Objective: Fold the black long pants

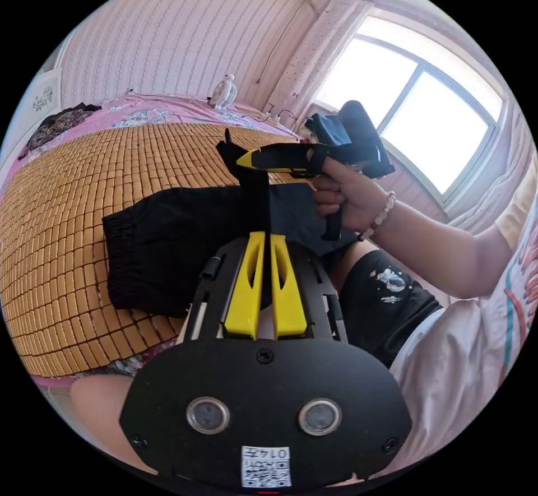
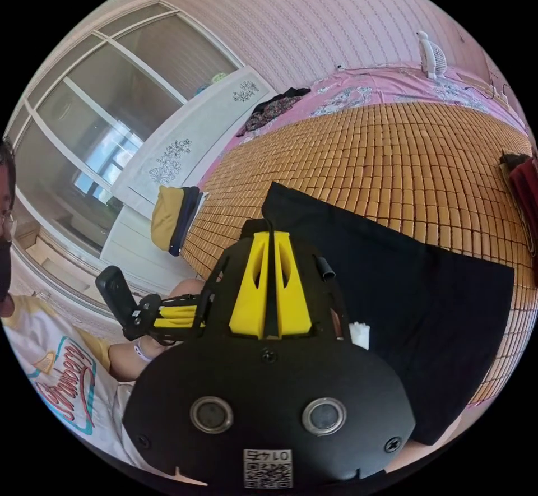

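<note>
Left gripper view: left gripper low in the middle, yellow jaws pressed together, a strip of the black pants rising from right at their tips. Whether the cloth sits between the jaws, cannot tell. Pants folded in a dark slab on the bamboo mat, elastic waistband toward the left, near edge close to the mat's border. Above the pants, right gripper held sideways in a hand, jaws closed, black cloth hanging just under its tip; grip on it unclear. Beaded bracelet at the wrist. Small white fan on the pink sheet beyond the mat, bright window at right. Right gripper view: right gripper in the middle, jaws closed with a thin black line of cloth at the tips. Pants spread flat on the mat, reaching from the jaws toward the right. Left gripper at lower left, jaws together, tips hidden behind the right gripper's body. Fan far off near the wall, dark clothes bunched on the pink sheet, white headboard at left.
</note>
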Demonstrator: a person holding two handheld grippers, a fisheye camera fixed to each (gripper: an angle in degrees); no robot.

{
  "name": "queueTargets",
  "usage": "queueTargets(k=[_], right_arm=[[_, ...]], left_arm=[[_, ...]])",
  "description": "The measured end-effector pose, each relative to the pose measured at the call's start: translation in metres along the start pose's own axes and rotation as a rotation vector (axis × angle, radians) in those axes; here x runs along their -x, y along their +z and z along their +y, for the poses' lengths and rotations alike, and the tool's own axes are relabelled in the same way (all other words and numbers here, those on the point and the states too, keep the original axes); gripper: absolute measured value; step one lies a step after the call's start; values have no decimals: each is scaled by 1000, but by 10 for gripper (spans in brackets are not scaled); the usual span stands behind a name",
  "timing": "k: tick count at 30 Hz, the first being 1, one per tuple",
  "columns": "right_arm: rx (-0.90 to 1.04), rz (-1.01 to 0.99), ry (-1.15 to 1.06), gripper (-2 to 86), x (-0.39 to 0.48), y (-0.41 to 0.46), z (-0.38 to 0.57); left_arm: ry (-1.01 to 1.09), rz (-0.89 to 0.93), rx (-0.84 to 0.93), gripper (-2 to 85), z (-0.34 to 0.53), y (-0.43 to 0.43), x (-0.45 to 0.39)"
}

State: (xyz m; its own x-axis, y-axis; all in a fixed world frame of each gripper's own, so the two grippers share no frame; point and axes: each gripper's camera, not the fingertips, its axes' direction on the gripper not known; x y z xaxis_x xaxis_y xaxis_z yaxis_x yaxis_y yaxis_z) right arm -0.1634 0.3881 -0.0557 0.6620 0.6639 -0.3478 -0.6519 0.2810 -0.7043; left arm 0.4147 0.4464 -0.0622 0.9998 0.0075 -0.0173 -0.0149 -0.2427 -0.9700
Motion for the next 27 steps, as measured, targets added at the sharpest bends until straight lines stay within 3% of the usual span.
queueTargets(k=[3,6,10,15,18,20,22,27], right_arm=[[25,-90,-114,16,35,0,-24],[97,-152,-169,33,69,43,-52],[310,3,-144,61,72,133,-58],[137,144,-230,55,57,75,-19],[72,404,-222,28,32,24,15],[74,605,-182,11,15,-5,38],[153,622,-145,5,5,-13,48],[296,536,-124,-1,-1,3,52]], left_arm=[[-100,45,-47,-5,-7,-48,8],[-267,-75,-16,14,1,-83,40],[-459,-217,54,53,25,-100,83],[-352,-282,-28,20,14,-107,52],[-244,-117,1,-5,-15,-61,23],[-142,97,96,-8,-47,-10,-16],[-39,172,154,-9,-67,25,-48],[142,-35,312,-10,-67,97,-92]])
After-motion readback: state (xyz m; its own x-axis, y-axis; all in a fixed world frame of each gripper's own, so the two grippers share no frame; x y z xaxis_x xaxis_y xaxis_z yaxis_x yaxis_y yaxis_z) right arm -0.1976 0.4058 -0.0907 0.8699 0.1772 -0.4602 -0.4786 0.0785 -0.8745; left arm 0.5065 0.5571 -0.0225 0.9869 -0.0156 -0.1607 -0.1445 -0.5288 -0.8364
